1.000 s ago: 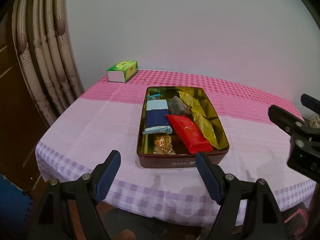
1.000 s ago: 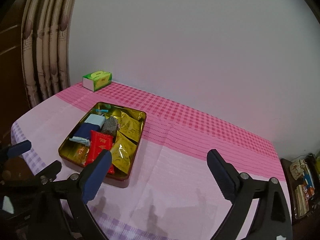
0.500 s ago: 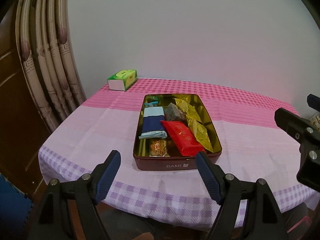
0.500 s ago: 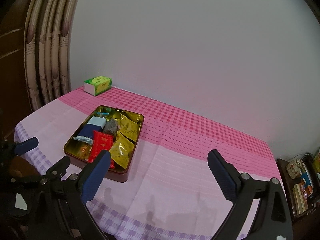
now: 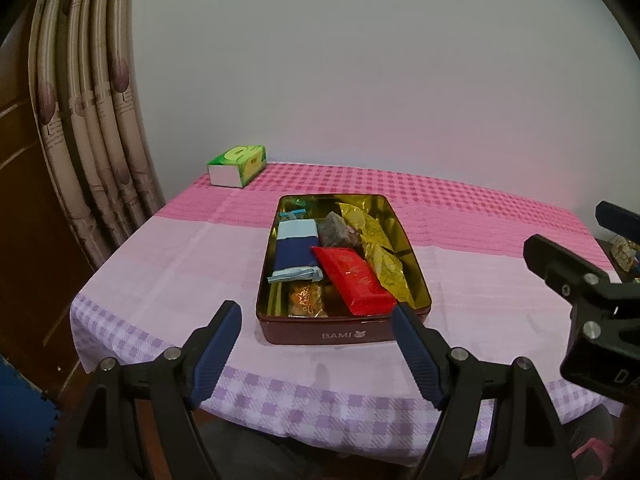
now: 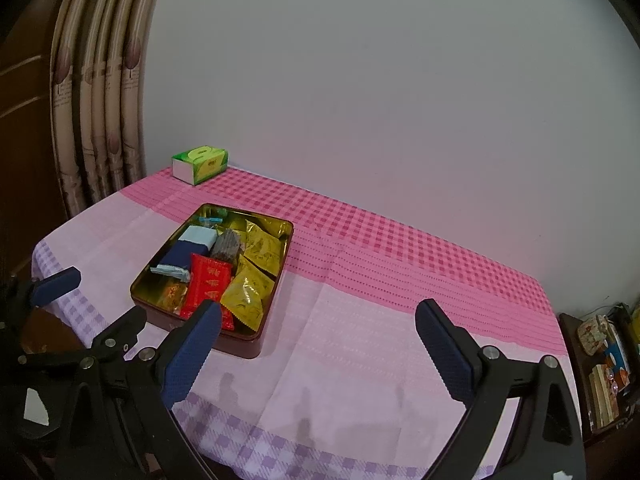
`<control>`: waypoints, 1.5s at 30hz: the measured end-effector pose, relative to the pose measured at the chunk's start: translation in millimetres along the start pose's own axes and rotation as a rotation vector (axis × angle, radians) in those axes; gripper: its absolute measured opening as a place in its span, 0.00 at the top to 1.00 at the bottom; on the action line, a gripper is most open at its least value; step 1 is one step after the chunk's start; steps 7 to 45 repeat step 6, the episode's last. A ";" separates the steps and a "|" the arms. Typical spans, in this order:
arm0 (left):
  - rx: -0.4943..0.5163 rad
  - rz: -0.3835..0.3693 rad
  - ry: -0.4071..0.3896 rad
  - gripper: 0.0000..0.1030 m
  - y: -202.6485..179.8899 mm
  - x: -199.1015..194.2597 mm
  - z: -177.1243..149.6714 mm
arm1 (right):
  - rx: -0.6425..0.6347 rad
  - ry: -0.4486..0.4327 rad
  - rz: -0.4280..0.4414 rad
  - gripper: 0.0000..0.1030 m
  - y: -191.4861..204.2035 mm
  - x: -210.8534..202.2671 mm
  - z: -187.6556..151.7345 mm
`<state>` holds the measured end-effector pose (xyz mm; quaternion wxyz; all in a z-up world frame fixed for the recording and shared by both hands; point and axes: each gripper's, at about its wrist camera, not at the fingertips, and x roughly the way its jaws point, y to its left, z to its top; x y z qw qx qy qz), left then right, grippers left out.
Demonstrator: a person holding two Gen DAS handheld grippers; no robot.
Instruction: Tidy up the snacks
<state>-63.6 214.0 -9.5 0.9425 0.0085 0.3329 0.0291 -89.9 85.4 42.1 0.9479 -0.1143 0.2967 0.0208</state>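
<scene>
Left to right across the table (image 5: 192, 264): a green tissue box (image 5: 237, 165) is sitting at the far left corner, well apart from the tin (image 5: 344, 330). The tin is resting near the front edge, left of centre, lid off, and is holding every snack in sight: a blue-and-white packet (image 5: 295, 250) on its left side, a small orange sweet (image 5: 306, 298) in the near left corner, a red packet (image 5: 354, 280) in the middle, a grey sachet (image 5: 337, 232) behind it, gold packets (image 5: 384, 256) along the right wall.

No snack is lying loose on the cloth, so the gathering looks finished; closing the tin may be left, though no lid is showing anywhere.

The left gripper (image 5: 316, 350) is hovering off the near edge in front of the tin, jaws standing wide apart, gripping nothing. The right gripper (image 6: 318, 342) is hanging over the bare right half of the cloth, jaws likewise spread and empty.

The left view is showing the tin's front wall with its lettering. Only the right view is taking in the shelf (image 6: 600, 364) of oddments beyond the table's right end.
</scene>
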 end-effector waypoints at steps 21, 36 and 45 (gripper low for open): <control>0.000 0.005 -0.007 0.21 -0.8 -0.6 -0.2 | 0.002 -0.001 0.000 0.07 0.1 0.7 -0.3; 0.000 0.005 -0.007 0.21 -0.8 -0.6 -0.2 | 0.002 -0.001 0.000 0.07 0.1 0.7 -0.3; 0.000 0.005 -0.007 0.21 -0.8 -0.6 -0.2 | 0.002 -0.001 0.000 0.07 0.1 0.7 -0.3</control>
